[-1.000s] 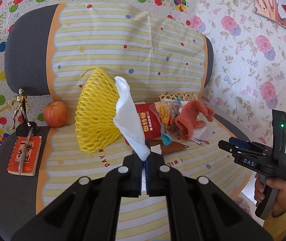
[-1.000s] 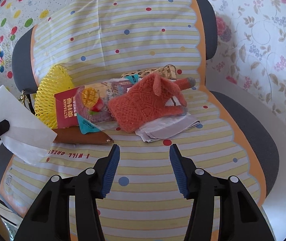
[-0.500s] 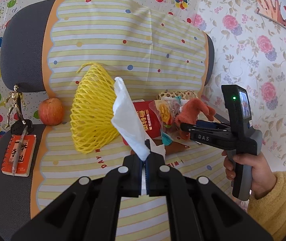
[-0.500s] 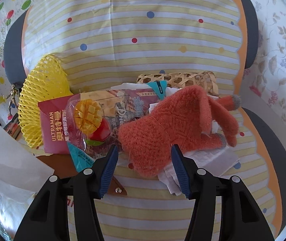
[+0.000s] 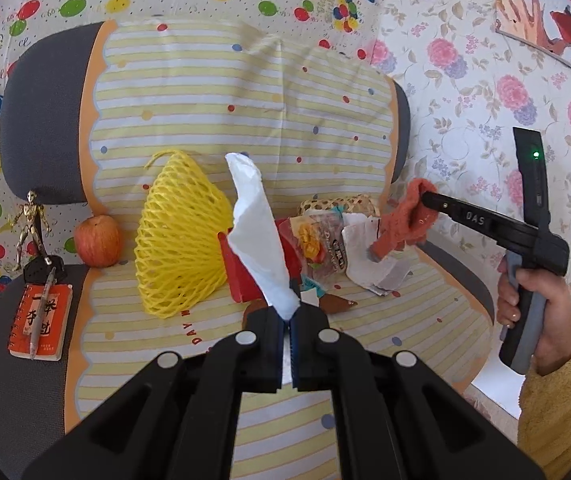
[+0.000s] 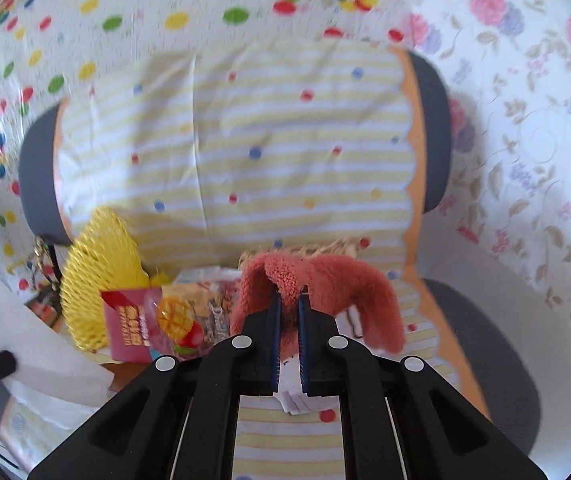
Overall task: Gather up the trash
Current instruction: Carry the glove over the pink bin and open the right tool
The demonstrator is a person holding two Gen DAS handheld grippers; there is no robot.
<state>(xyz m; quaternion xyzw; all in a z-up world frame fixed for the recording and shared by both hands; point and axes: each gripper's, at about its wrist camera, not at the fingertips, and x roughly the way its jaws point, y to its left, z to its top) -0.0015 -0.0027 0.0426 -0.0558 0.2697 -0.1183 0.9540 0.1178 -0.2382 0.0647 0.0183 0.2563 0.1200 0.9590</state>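
The right gripper [image 6: 287, 308] had closed on the orange glove [image 6: 325, 280] and lifted it (paper beneath exposed); the left gripper [image 5: 288, 320] remained clamped on the tissue [image 5: 259, 232].

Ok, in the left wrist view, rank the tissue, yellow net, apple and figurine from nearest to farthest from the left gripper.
1. Tissue: pinched in the left gripper, standing up from it.
2. Yellow net: just left of the tissue, on the striped cover.
3. Apple: further left, at the seat back.
4. Figurine: far left, beyond the apple.
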